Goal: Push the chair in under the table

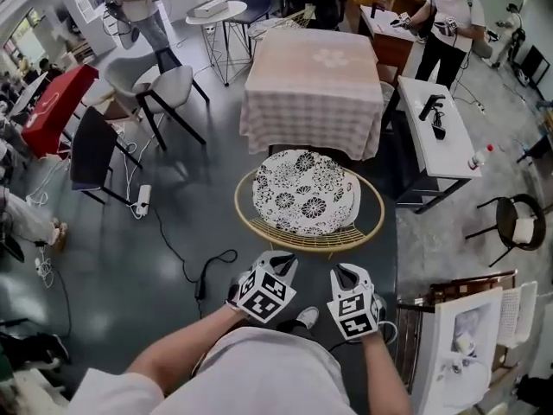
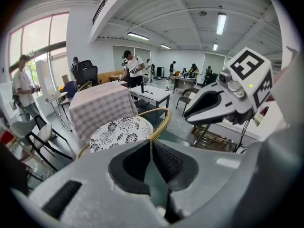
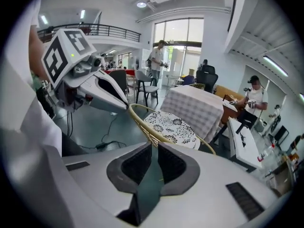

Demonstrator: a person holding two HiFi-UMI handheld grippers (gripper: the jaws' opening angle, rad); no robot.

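A round rattan chair [image 1: 244, 217] with a black-and-white floral cushion [image 1: 307, 193] stands just in front of the table [image 1: 313, 85], which is draped in a checked cloth. The chair's near rim faces me. My left gripper [image 1: 281, 260] and right gripper [image 1: 344, 271] are side by side, a short way off that rim, both shut and empty. In the left gripper view the left gripper [image 2: 151, 142] points at the cushion [image 2: 121, 132], with the table [image 2: 102, 106] behind. The right gripper [image 3: 154, 147] sits close over the chair's rim [image 3: 142, 122] in its own view.
A white side table [image 1: 436, 128] stands right of the chair. Grey chairs [image 1: 164, 89] and a black chair [image 1: 91, 150] are at the left. A power strip [image 1: 143, 199] and cable [image 1: 203, 275] lie on the floor. A wooden rack [image 1: 458, 318] is near right. People stand at the back.
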